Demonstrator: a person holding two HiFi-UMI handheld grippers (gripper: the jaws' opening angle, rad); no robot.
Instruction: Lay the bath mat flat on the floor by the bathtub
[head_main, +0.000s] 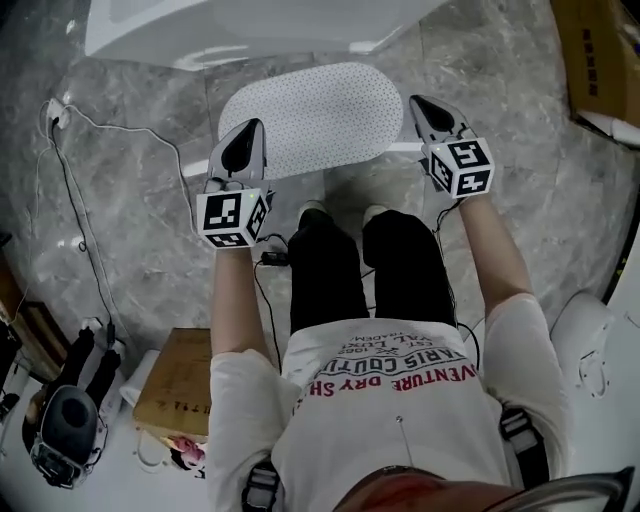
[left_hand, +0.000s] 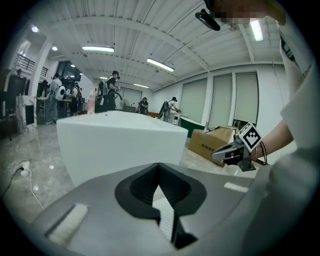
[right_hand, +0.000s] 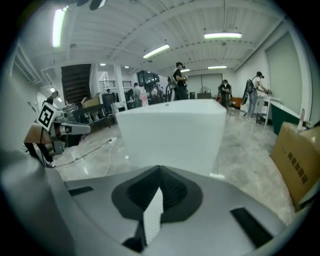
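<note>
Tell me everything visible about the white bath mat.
The white oval bath mat lies flat on the grey marble floor, long side along the white bathtub. Rounded ends, fine dots all over, rubbery-looking, no folds. The shut left gripper and right gripper overlap its near edge in the head view; neither seems to hold it.

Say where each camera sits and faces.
Head view: on the head, steeply down at the mat by the tub; both forearms, legs, left tool, right tool show.
Left gripper view: on the left tool, facing the tub; its shut jaws, the right tool and forearm show.
Right gripper view: on the right tool, facing the tub; its shut jaws and the left tool show.
Shared: both gripper views see the tub and mat.
</note>
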